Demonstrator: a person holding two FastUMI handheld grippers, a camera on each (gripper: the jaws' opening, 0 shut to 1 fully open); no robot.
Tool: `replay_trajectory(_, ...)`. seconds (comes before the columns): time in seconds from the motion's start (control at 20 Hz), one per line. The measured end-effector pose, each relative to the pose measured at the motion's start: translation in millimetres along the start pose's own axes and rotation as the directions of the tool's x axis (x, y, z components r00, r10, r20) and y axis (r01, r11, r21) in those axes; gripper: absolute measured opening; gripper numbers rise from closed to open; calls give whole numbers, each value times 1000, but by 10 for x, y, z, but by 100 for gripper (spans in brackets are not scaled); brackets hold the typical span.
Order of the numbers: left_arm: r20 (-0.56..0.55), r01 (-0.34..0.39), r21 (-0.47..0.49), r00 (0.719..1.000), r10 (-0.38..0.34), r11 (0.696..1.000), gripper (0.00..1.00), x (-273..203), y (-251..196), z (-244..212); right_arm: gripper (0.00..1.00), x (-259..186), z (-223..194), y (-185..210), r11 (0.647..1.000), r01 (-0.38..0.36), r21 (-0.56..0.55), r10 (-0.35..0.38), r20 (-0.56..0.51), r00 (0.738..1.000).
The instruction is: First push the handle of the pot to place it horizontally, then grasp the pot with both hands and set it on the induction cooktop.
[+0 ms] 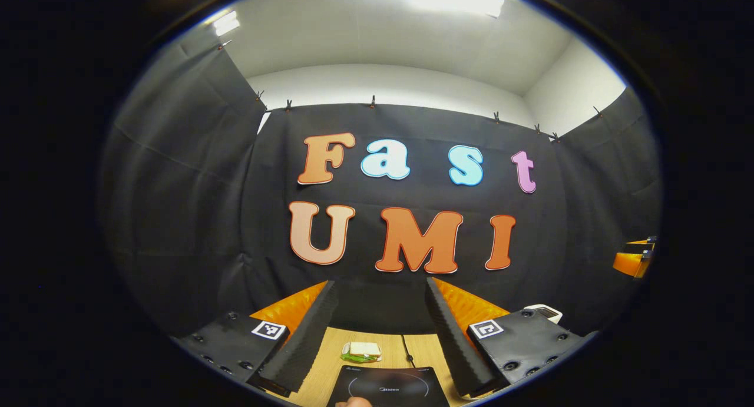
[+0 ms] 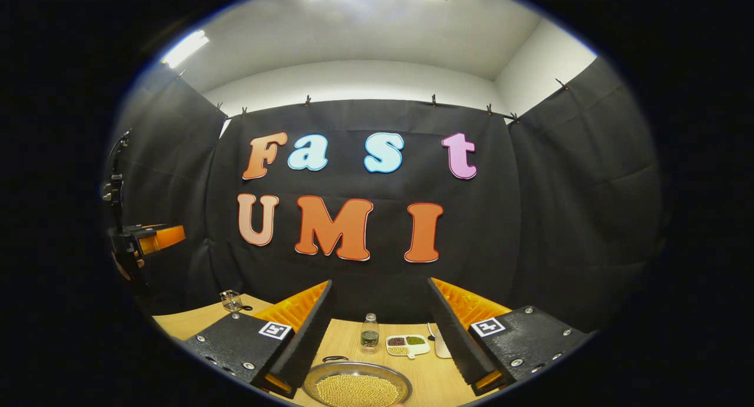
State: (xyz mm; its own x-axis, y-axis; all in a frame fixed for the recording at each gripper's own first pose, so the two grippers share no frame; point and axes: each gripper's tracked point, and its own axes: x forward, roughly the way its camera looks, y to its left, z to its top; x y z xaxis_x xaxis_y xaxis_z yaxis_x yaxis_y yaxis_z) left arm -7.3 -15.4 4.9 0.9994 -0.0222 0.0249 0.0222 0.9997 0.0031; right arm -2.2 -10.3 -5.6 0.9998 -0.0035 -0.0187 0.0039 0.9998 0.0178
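Observation:
In the right gripper view a shallow metal pot [image 2: 357, 386] full of small yellow beans sits on the wooden table [image 2: 188, 321] at the bottom edge. A small dark handle [image 2: 334, 358] shows at its far left rim. My right gripper [image 2: 380, 284] hangs open above and behind the pot, touching nothing. In the left gripper view the black induction cooktop [image 1: 386, 388] lies flat below my left gripper [image 1: 380, 288], which is open and holds nothing. A fingertip [image 1: 353, 402] shows at the cooktop's near edge. Each gripper appears far off at the side of the other's view: the right gripper [image 1: 633, 260] and the left gripper [image 2: 144, 239].
Behind the cooktop lie a white and green sandwich-like item [image 1: 361, 351] and the cooktop's cable [image 1: 406, 353]. A white device [image 1: 545, 311] sits to the right. Beyond the pot stand a small bottle [image 2: 369, 333], a white divided dish [image 2: 407, 344] of beans and a glass jar [image 2: 231, 301].

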Motion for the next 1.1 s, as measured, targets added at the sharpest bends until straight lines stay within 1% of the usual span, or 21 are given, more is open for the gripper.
replay_trajectory(0.25, 27, -1, 8, 1000, 1, 1000, 98, -76, -9, 84, 95, -14, 13, 4, 1000, 0, -1, 0, 0, 1000)
replay_trajectory(0.3, 33, -4, 11, 999, 4, 1000, 98, -90, -10, 109, 100, -9, 3, 10, 1000, 0, -2, 0, -2, 1000)
replay_trajectory(0.35, 38, -7, 10, 999, 7, 1000, 98, -105, -7, 120, 95, -16, -12, 9, 1000, -1, -3, 1, -5, 1000)
replay_trajectory(0.4, 40, -2, 8, 999, 2, 1000, 98, -118, -25, 127, 95, -22, -34, 5, 1000, 0, -7, 0, -12, 1000)
replay_trajectory(0.5, 39, 8, 7, 999, -8, 1000, 97, -134, -67, 117, 91, -19, -102, 7, 1000, 2, -25, -3, -31, 1000)
replay_trajectory(0.55, 37, 10, 7, 999, -10, 1000, 97, -156, -78, 114, 85, -24, -123, 2, 999, 4, -38, -5, -39, 999)
replay_trajectory(0.6, 35, 12, 7, 999, -13, 1000, 97, -173, -81, 112, 87, -17, -141, -2, 999, 6, -47, -8, -44, 999)
replay_trajectory(0.65, 33, 15, 6, 999, -15, 1000, 98, -173, -81, 108, 75, -12, -165, 3, 999, 4, -51, -6, -48, 999)
replay_trajectory(0.7, 32, 14, 3, 999, -14, 1000, 98, -185, -75, 99, 75, -18, -198, 29, 999, -6, -49, 3, -54, 999)
replay_trajectory(0.75, 29, 13, 0, 999, -13, 1000, 98, -193, -74, 85, 60, -33, -235, 55, 999, -18, -39, 15, -61, 998)
replay_trajectory(0.8, 27, 10, -2, 1000, -9, 1000, 96, -199, -59, 77, 59, -33, -268, 86, 999, -32, -23, 30, -68, 997)
replay_trajectory(0.85, 23, 3, -2, 1000, -3, 1000, 97, -197, -32, 64, 51, -30, -312, 101, 999, -42, -5, 41, -77, 996)
replay_trajectory(0.9, 19, -6, 0, 1000, 6, 1000, 98, -201, 8, 53, 47, -27, -370, 115, 999, -47, 7, 48, -91, 995)
replay_trajectory(0.95, 16, -15, 4, 1000, 15, 1000, 98, -195, 22, 44, 38, -24, -416, 123, 999, -52, 10, 53, -100, 994)
replay_trajectory(1.05, 18, -29, 10, 999, 29, 1000, 98, -196, 66, 47, 30, -33, -516, 128, 999, -54, -1, 54, -113, 992)
replay_trajectory(1.1, 20, -33, 10, 999, 33, 999, 98, -200, 66, 61, 28, -40, -578, 120, 999, -53, -10, 51, -121, 991)
